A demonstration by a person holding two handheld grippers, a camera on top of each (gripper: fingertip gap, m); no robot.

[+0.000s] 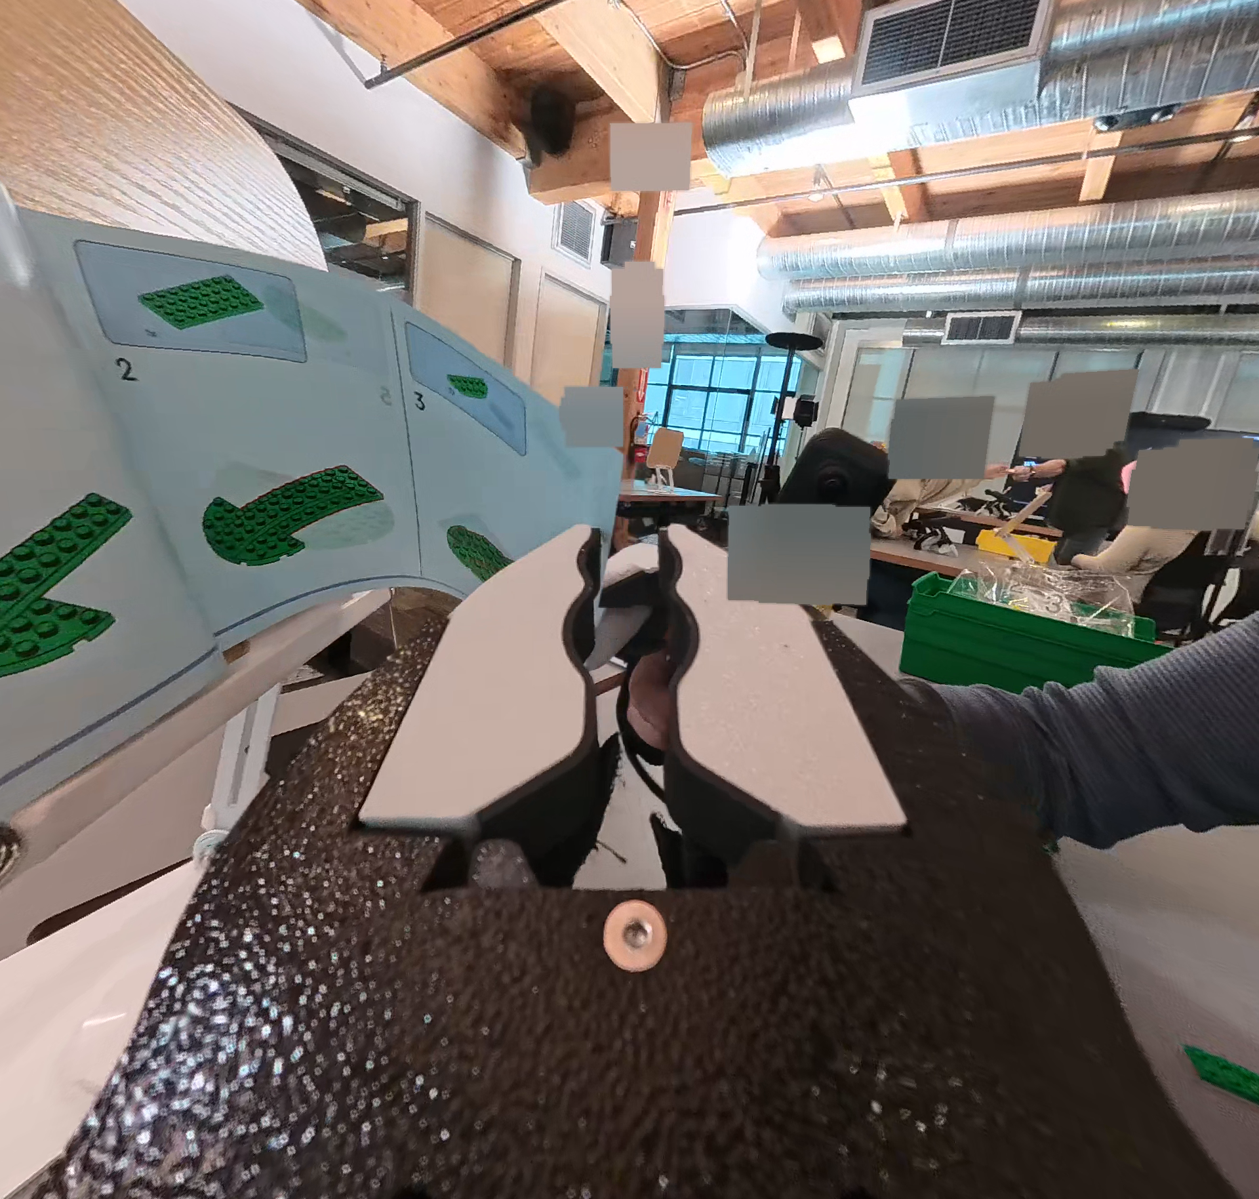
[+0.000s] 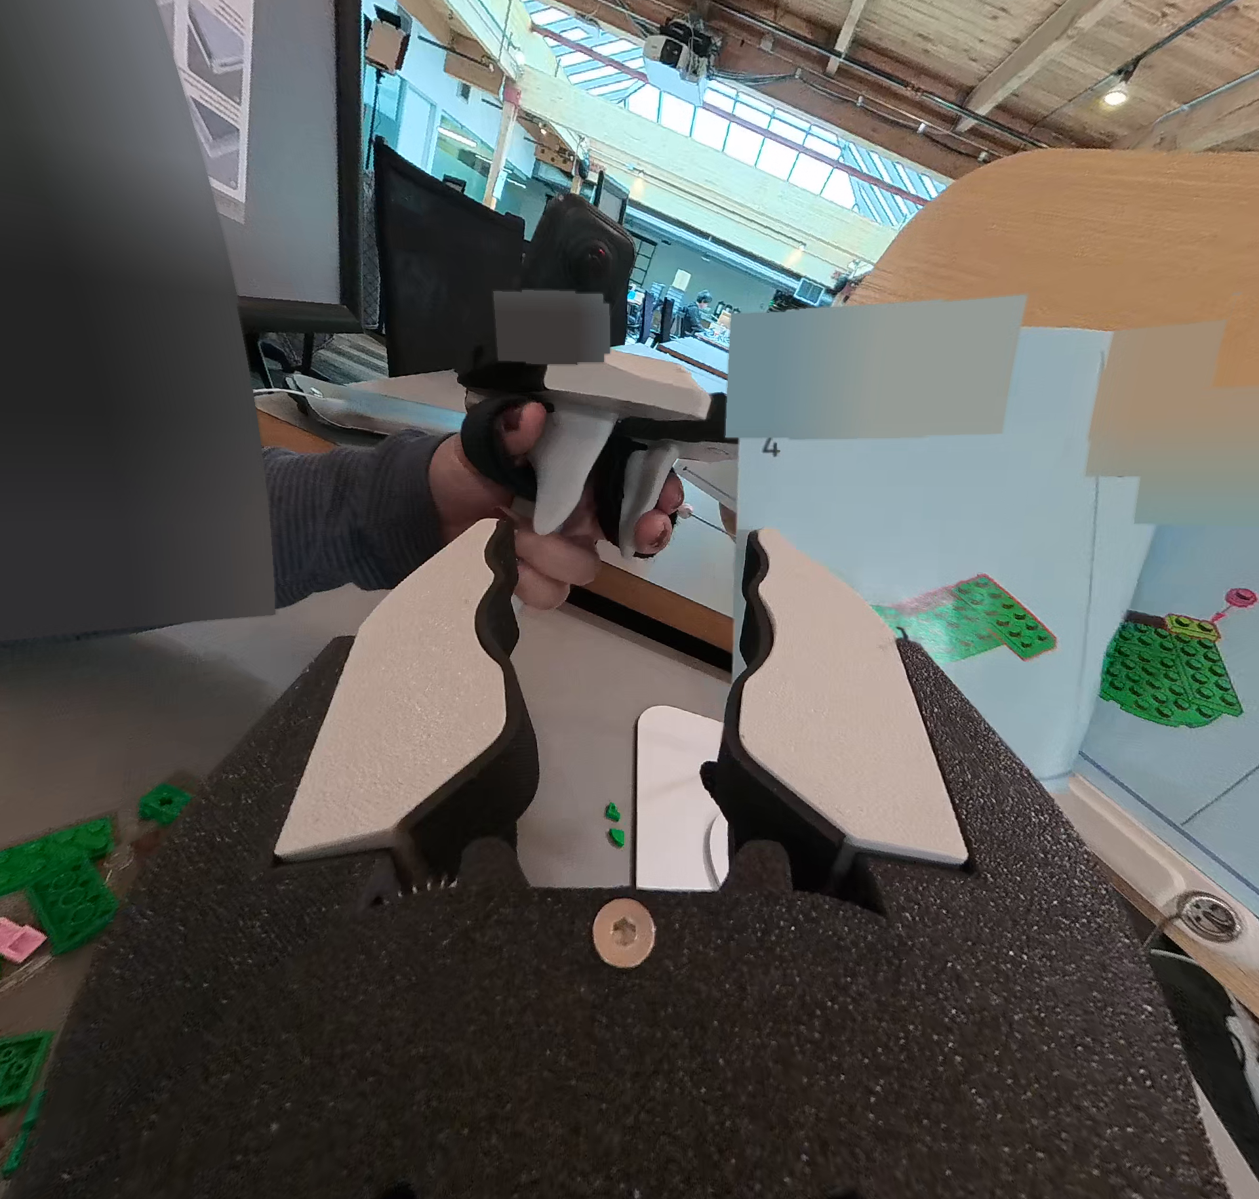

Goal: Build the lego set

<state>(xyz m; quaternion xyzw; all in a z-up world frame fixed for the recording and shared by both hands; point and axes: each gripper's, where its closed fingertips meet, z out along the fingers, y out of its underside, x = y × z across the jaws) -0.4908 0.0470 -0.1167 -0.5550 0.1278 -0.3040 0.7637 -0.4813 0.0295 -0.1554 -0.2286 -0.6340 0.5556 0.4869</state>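
Left gripper (image 1: 630,539) up in the air, fingers drawn close with only a thin slot between the tips, and the edge of the pale blue instruction booklet (image 1: 286,457) sits right in that slot; whether the pads actually press the page I cannot tell. The booklet stands propped to the left, open on pictures of green plates. Through the slot, a hand and a black strap show beyond. A grey-blue sleeve (image 1: 1104,716) reaches in from the right. Far right, a green bin (image 1: 988,641) with clear plastic bags in it. Bottom right corner, one green lego plate (image 1: 1223,1078) on the white table.

Right gripper (image 2: 623,539) spread wide, holding nothing. Straight ahead, the person's hand (image 2: 545,526) grips the other tool's grey handle, a black camera mounted above it. Down between the fingers, two tiny green lego bits (image 2: 615,824) lie on the tabletop beside a white card (image 2: 674,798). Near left, a cluster of green lego pieces (image 2: 61,873) and one pink piece (image 2: 19,947). To the right, the booklet's open page stands upright
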